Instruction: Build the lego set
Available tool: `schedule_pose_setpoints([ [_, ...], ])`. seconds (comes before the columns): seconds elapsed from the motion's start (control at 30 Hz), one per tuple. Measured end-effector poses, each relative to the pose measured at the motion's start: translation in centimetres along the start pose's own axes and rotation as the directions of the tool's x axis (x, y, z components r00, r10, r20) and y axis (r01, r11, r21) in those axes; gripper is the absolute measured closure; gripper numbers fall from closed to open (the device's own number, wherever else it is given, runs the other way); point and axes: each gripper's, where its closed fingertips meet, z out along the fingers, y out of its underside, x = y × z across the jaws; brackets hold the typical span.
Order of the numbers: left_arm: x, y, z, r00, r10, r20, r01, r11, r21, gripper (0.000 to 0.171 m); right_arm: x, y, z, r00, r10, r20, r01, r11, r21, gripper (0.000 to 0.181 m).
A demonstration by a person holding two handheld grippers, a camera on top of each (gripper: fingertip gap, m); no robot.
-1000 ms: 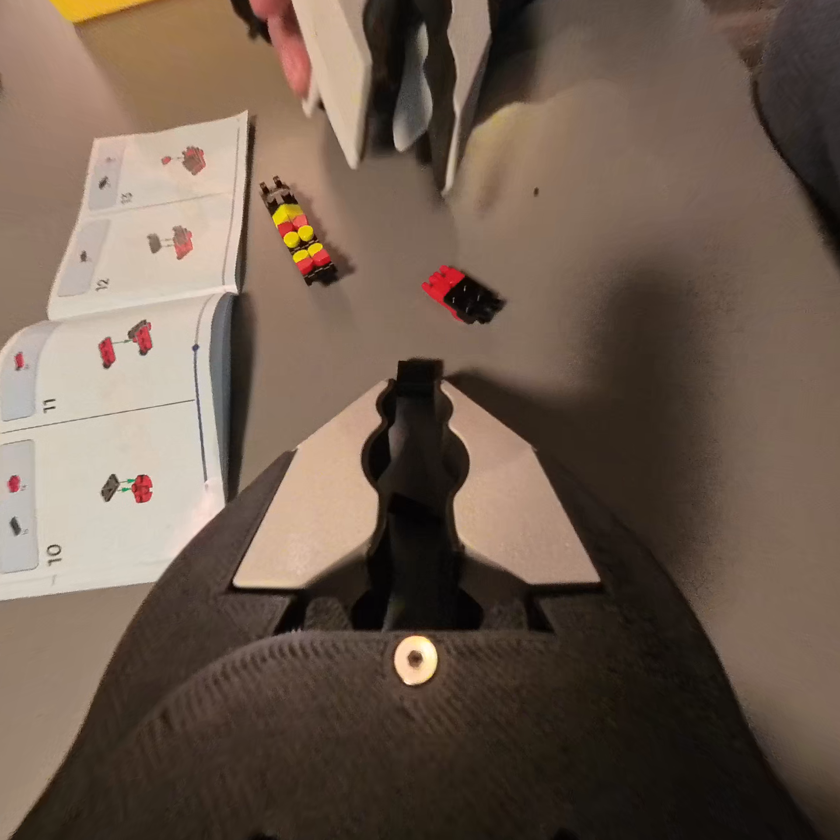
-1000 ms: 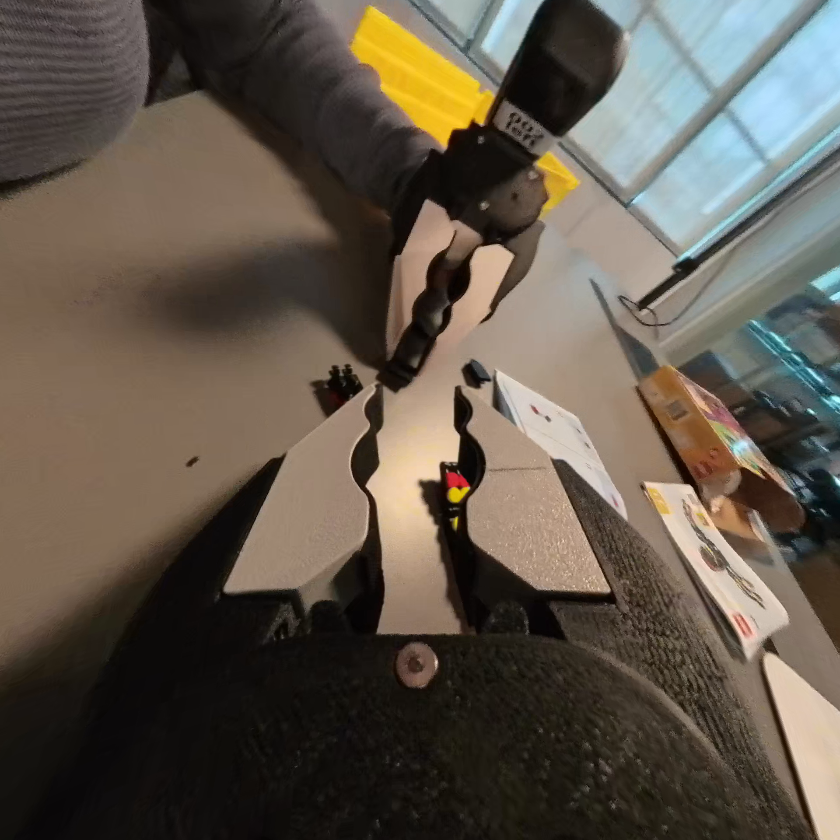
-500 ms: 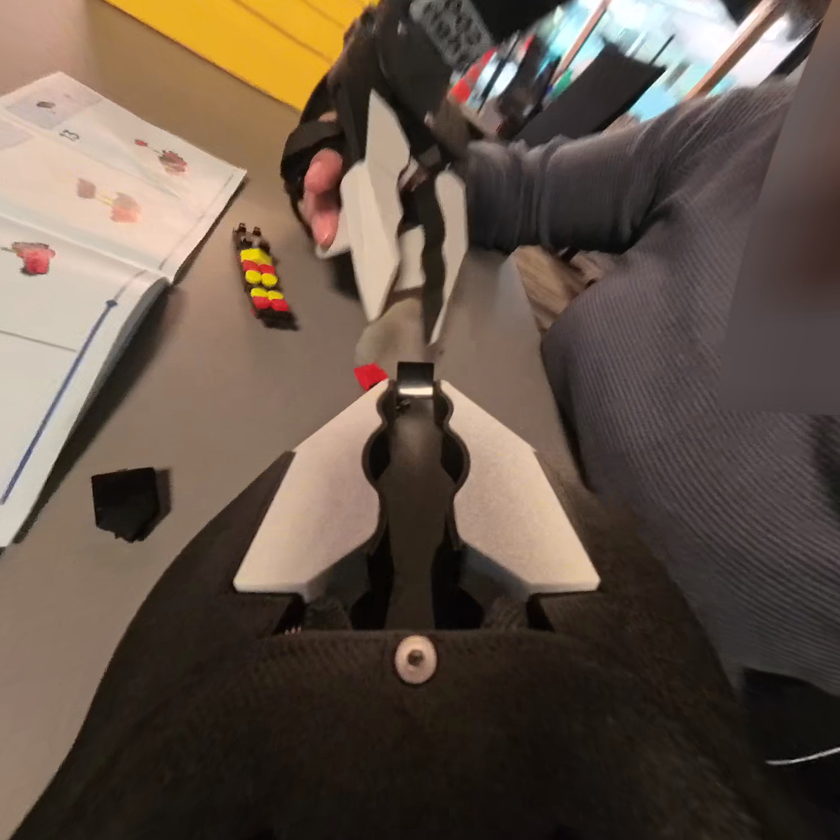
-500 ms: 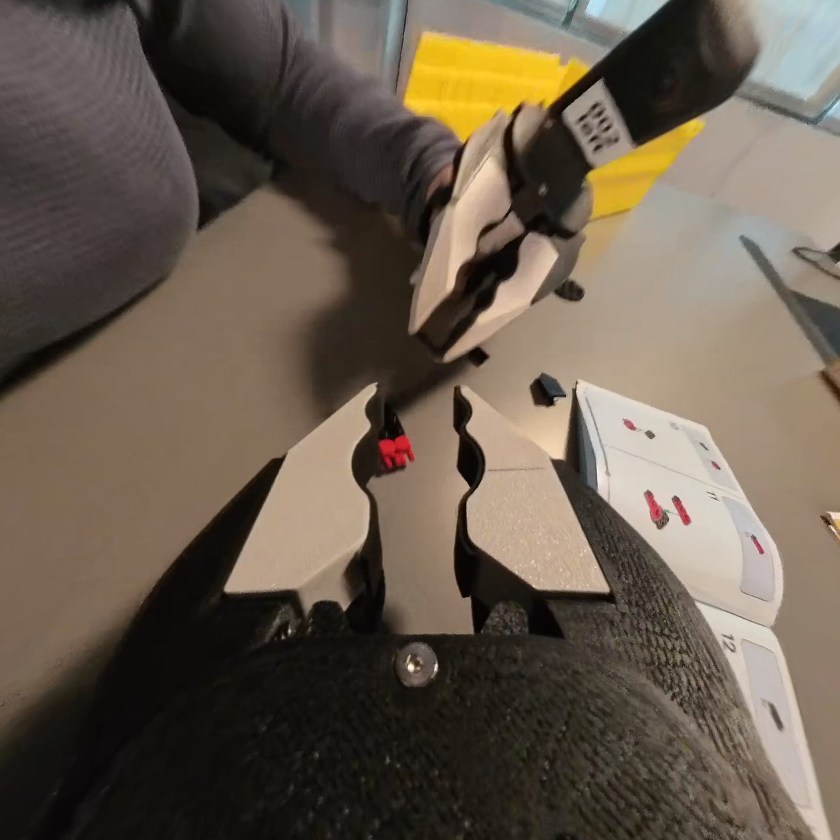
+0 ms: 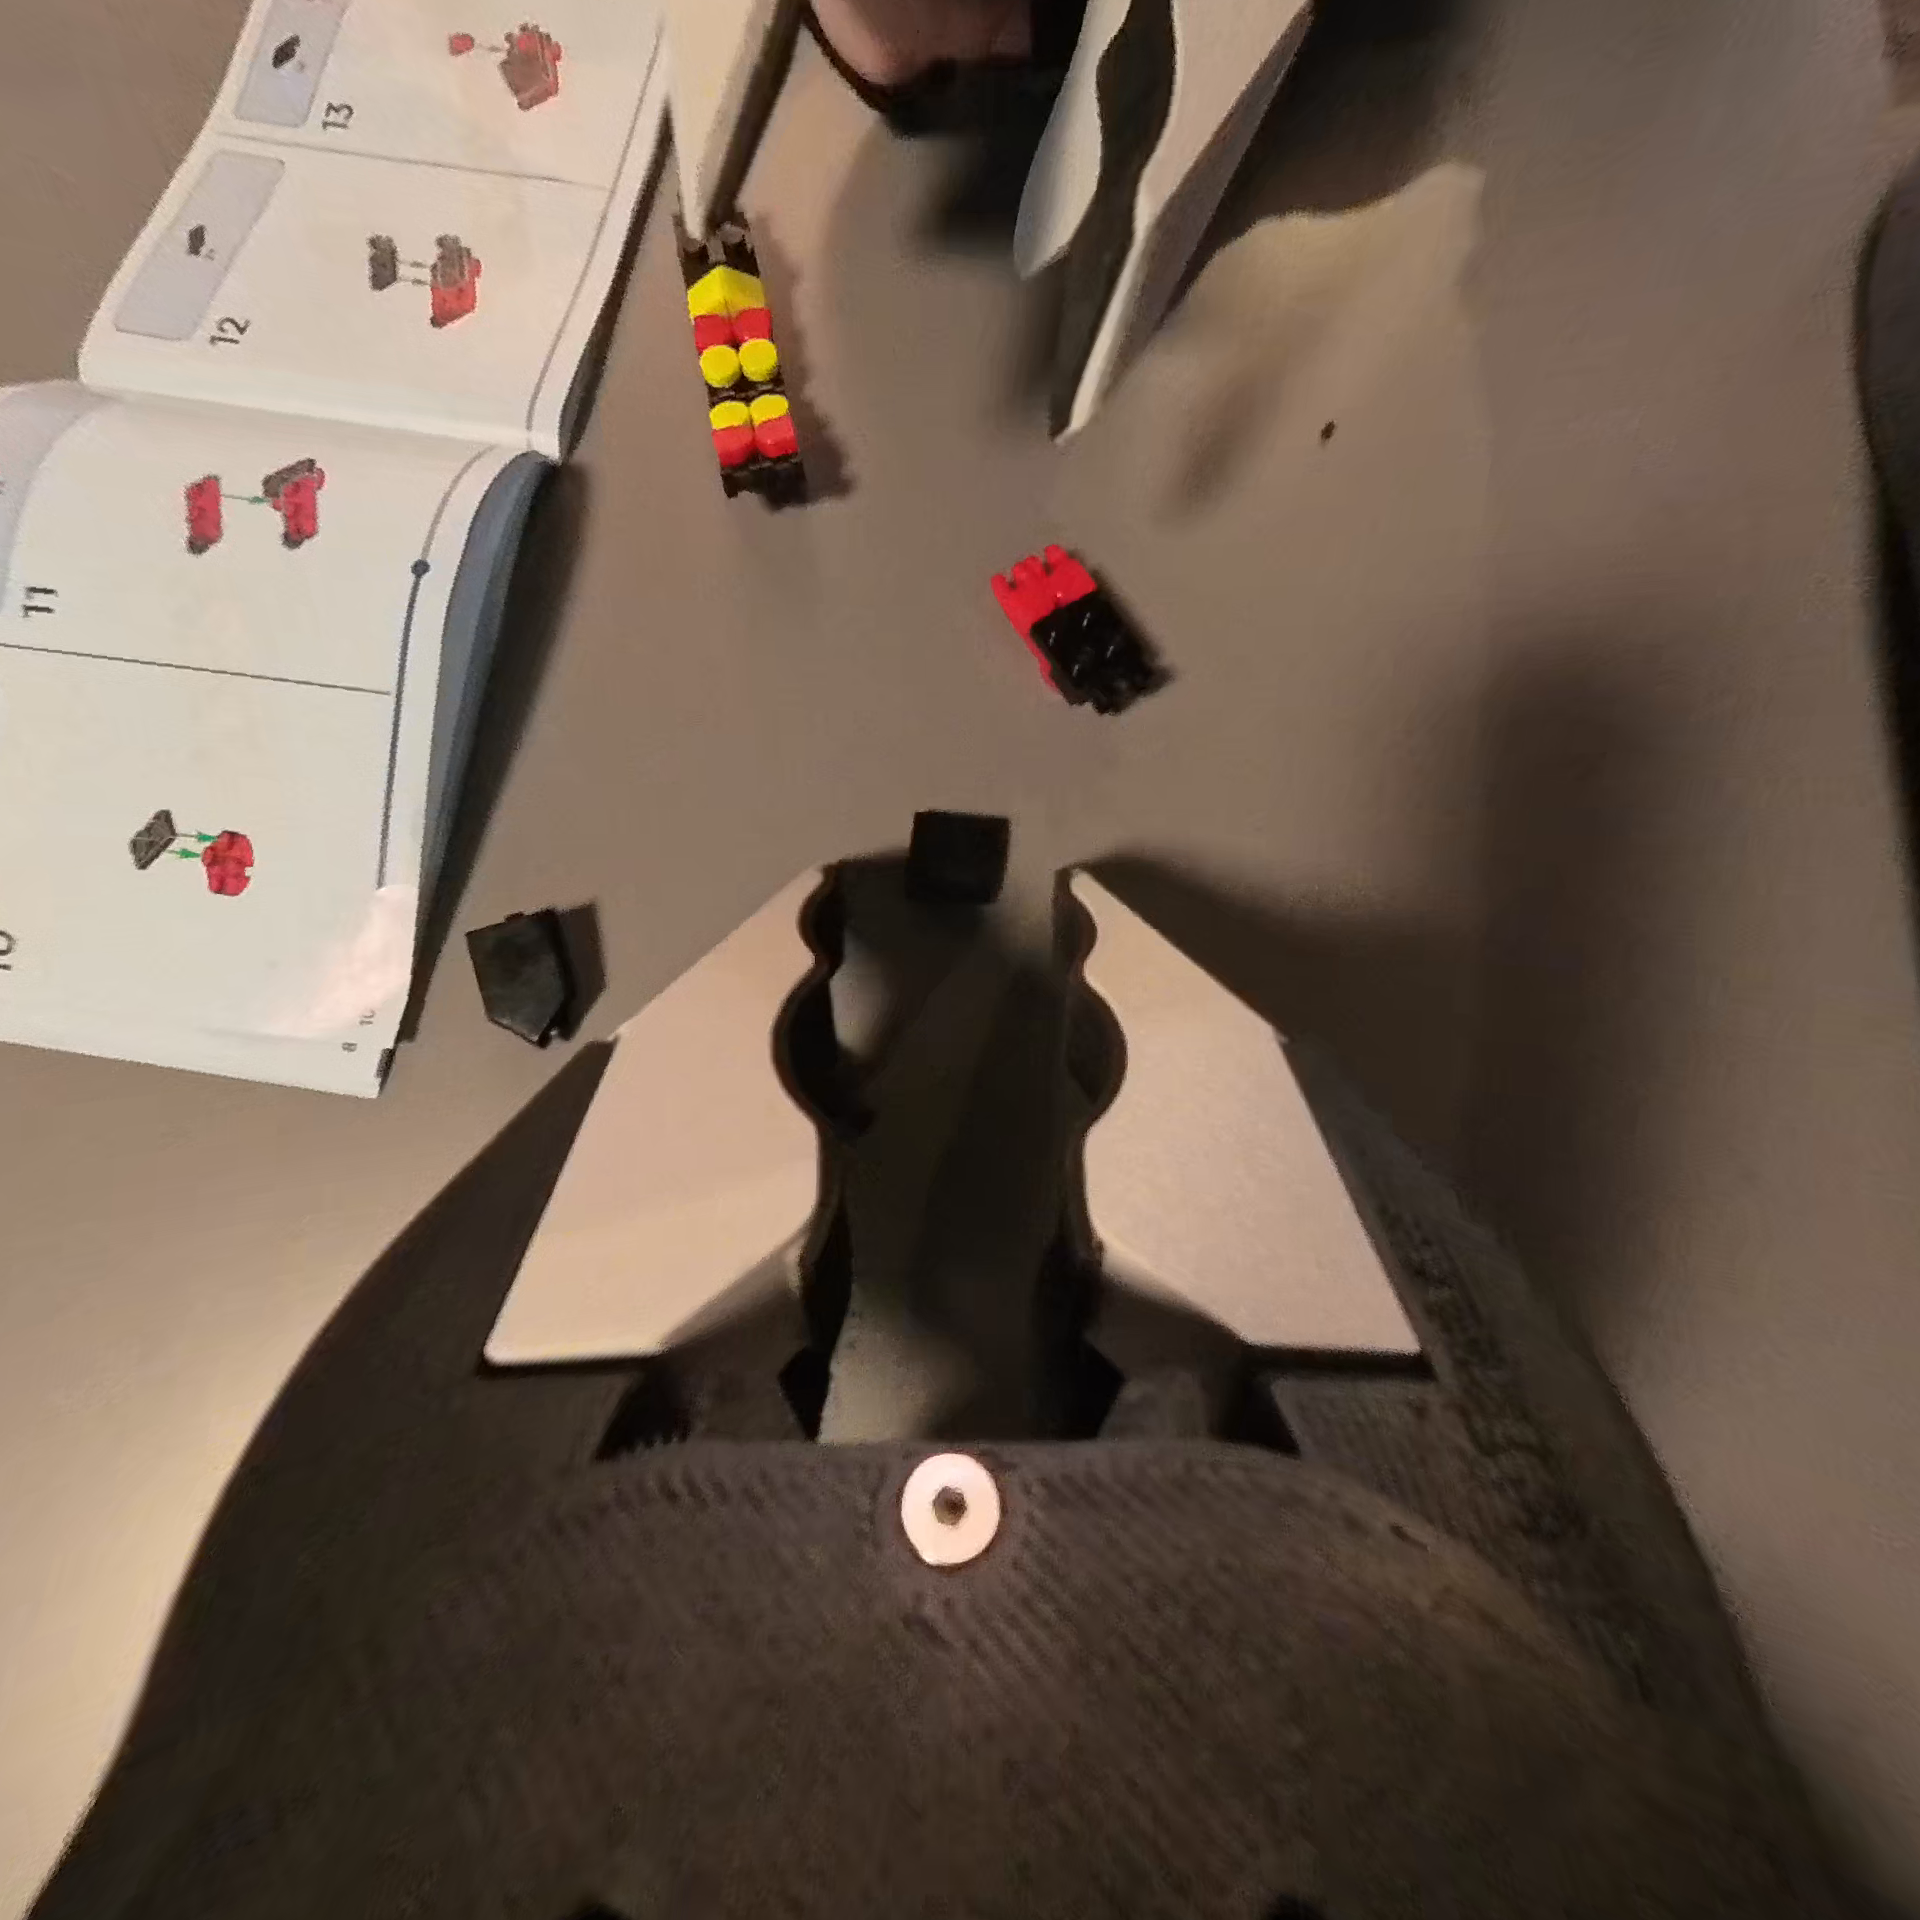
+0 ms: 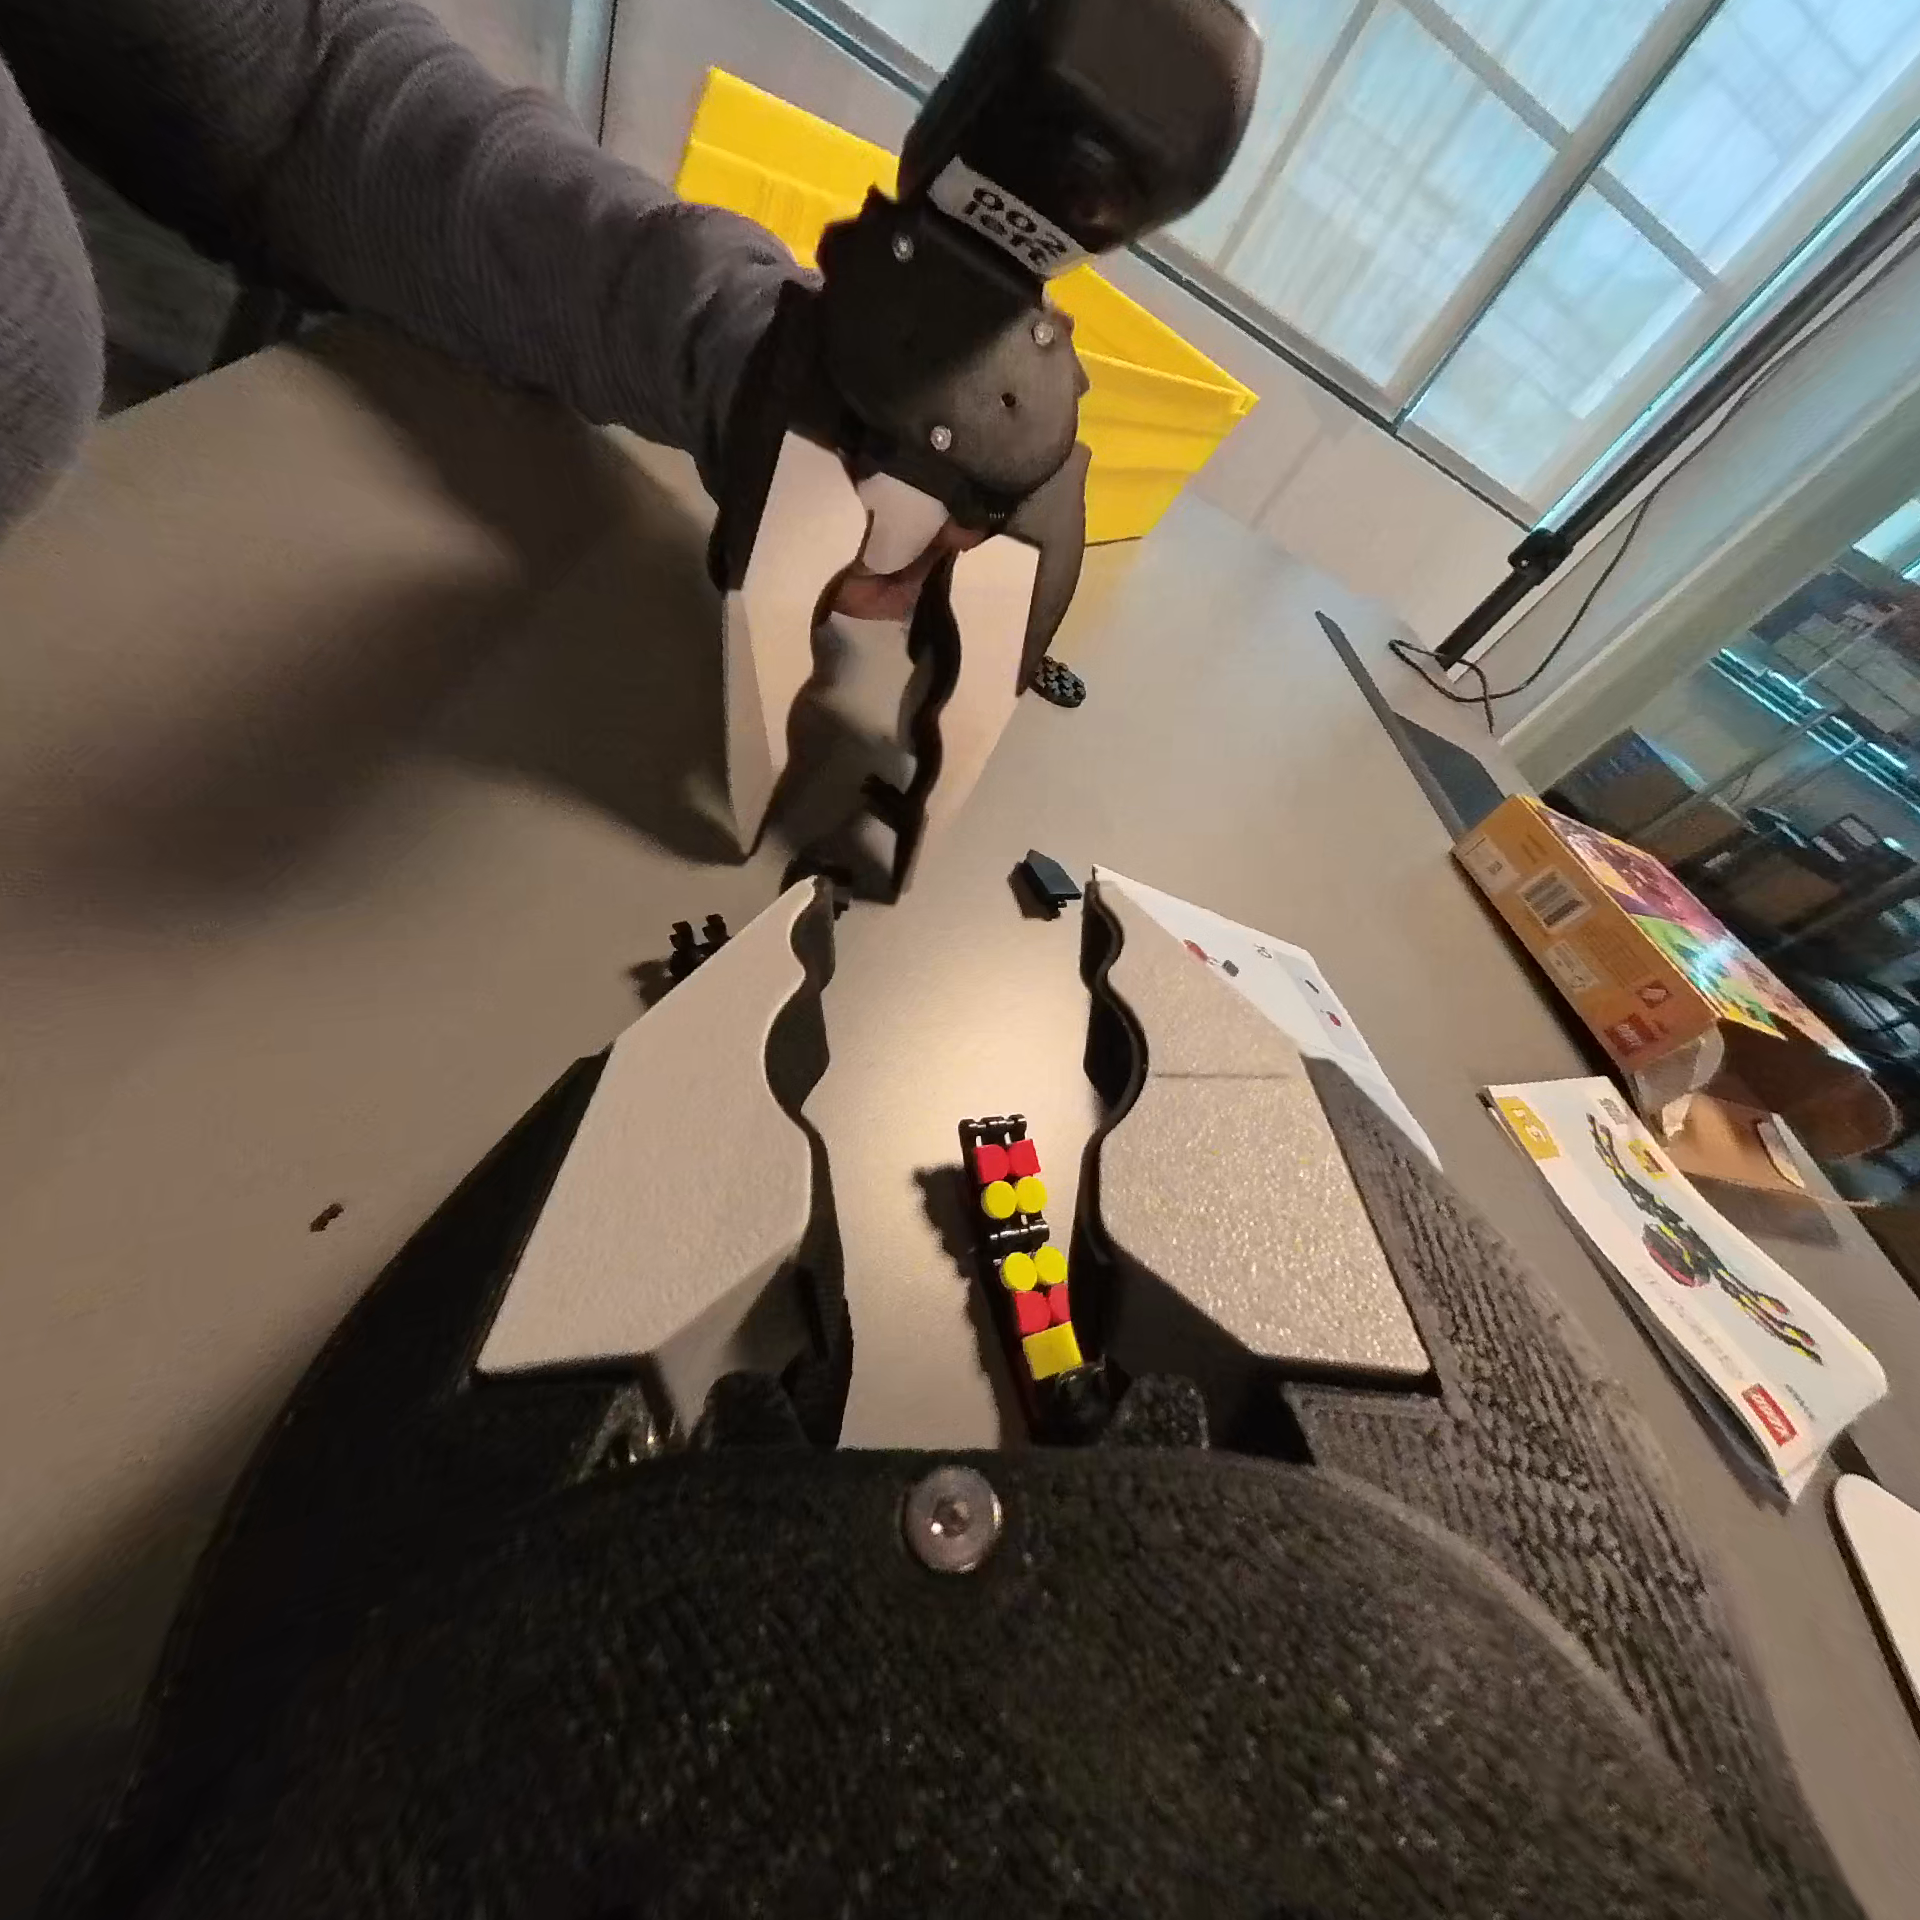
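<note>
Right claw (image 6: pixel 951 935) spread, red-yellow-black lego strip (image 6: pixel 1018 1257)

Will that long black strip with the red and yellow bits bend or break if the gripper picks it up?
The long strip looks jointed, with clip links midway and at its end, so it may flex there. It seems small, so probably light. It lies flat between the open right gripper fingers, so it probably won't roll, but small pieces might pop off.

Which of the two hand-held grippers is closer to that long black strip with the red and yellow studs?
Right. The right hand-held gripper straddles the long black strip with red and yellow studs, open fingers on either side. The left hand-held gripper sits farther back, beyond a small black brick.
</note>
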Motion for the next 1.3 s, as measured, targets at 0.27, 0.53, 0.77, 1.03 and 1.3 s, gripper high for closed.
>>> schedule_pose_setpoints([
  [0.27, -4.1, 0.0, -1.1, 0.932, 0.167, 0.322, -0.158, 0.986, -0.056, 0.133, -1.2, 0.7, 0.3, 0.996, -0.004, 0.089, 0.009, 0.999, -0.05, 0.137],
  [0.53, -4.2, -2.6, -1.6, 0.93, -0.206, 0.306, 0.156, 0.971, 0.179, 0.115, -4.6, 3.0, 0.8, 0.944, 0.071, 0.323, 0.006, 0.973, -0.231, 0.135],
  [0.77, -5.8, -2.3, 0.5, 0.871, -0.152, 0.467, 0.126, 0.988, 0.086, 0.103, -4.7, 3.3, 0.9, 0.945, 0.073, 0.319, 0.01, 0.968, -0.252, 0.137],
  [1.03, -5.4, -0.7, -1.1, 0.836, -0.062, 0.545, 0.09, 0.996, -0.025, 0.092, -4.8, 3.3, 0.9, 0.945, 0.073, 0.32, 0.011, 0.967, -0.253, 0.138],
  [1.3, -5.2, 1.4, -3.8, 0.813, -0.145, 0.564, 0.178, 0.984, -0.005, 0.104, -4.7, 3.2, 0.9, 0.941, 0.1, 0.324, -0.013, 0.966, -0.259, 0.139],
])
